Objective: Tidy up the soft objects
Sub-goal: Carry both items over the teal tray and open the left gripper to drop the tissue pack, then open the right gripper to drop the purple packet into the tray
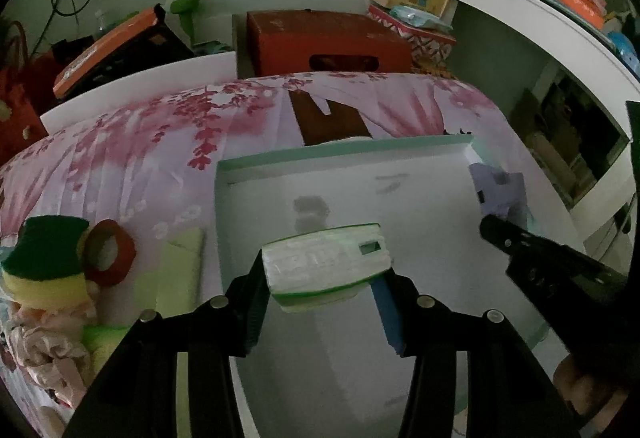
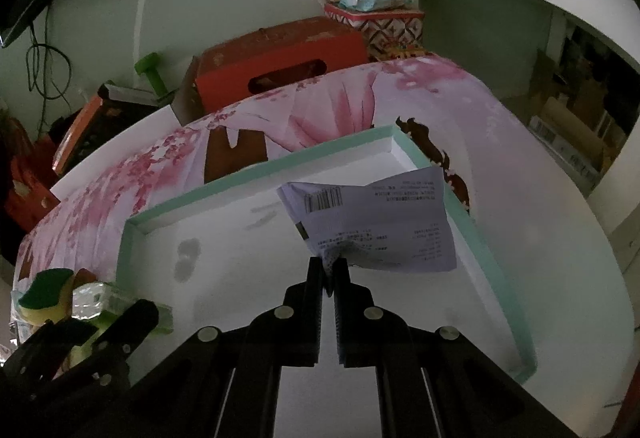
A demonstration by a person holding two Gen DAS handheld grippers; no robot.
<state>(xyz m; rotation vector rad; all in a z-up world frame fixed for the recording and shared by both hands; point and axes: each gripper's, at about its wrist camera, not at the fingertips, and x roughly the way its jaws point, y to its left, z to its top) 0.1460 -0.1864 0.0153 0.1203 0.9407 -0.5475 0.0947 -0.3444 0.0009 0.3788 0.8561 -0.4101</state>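
1. Left wrist view: left gripper (image 1: pixel 326 278), jaws clamped on a green-edged tissue pack (image 1: pixel 326 264), frame centre, above the white tray (image 1: pixel 420 165); sponges (image 1: pixel 44 262) and red ring (image 1: pixel 108 252) lie lower left.
2. Right wrist view: right gripper (image 2: pixel 328 270), jaws clenched on a printed lilac pouch (image 2: pixel 372 222), centre-right over the tray (image 2: pixel 256 167); its barcode shows only here.
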